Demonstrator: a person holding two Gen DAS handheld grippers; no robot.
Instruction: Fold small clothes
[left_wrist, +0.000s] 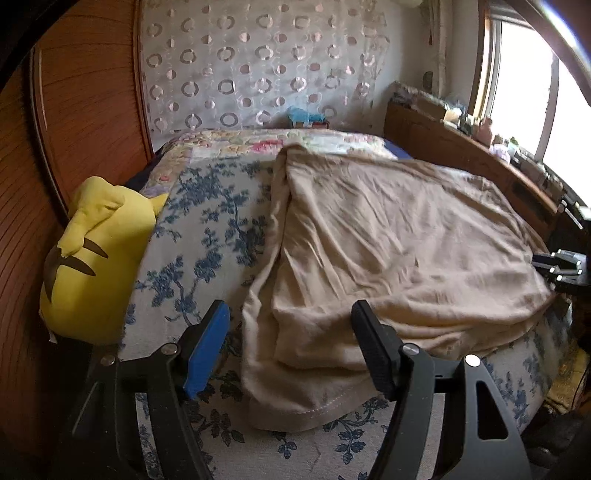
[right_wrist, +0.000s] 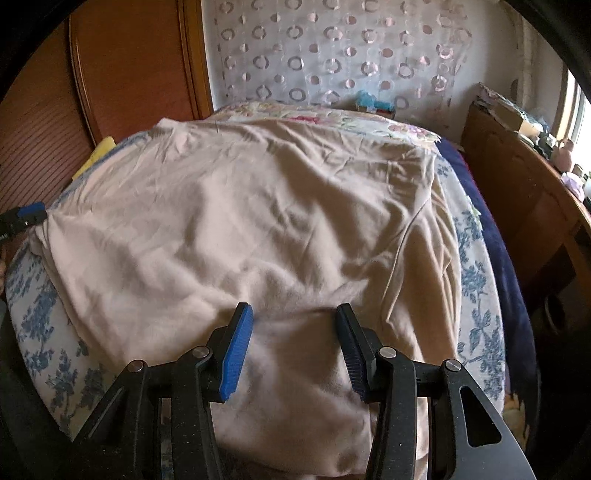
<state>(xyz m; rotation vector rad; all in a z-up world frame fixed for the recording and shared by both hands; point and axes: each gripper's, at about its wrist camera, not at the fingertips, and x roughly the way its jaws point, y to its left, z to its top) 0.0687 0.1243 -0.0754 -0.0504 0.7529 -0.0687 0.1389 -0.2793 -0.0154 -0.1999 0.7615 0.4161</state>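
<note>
Two sets of tongs are seen over one bed, both spread wide with nothing pinched between them.

Far left in the left wrist view, a yellow plush (left_wrist: 96, 254) is wedged between the wooden wardrobe (left_wrist: 85, 110) and the edge of the bed. Next to it, the blue floral bedspread (left_wrist: 207, 236) is left bare in a strip. The left tongs (left_wrist: 291, 314) are held low over the near edge there, jaws apart: the blue pad is over the bedspread, the black one over the beige garment (left_wrist: 388, 240). That garment is laid out flat but pretty wrinkled across the middle and right of the bed, its stitched hem hanging toward the camera. At the far right edge of that view, the tip of the other tongs can be made out just beside the cloth's corner.

In the right wrist view, the garment fills most of the frame, and the right tongs (right_wrist: 295, 317) are parked over its near part, jaws released; whether the pads touch the fabric can't be told. Further right, a dark blue blanket (right_wrist: 506, 251) is tucked along the bed's side, then a wooden headboard shelf (right_wrist: 517, 177) cluttered with small stuff under the window (left_wrist: 524, 81). A circle-patterned curtain (right_wrist: 332, 55) is hung behind it all.
</note>
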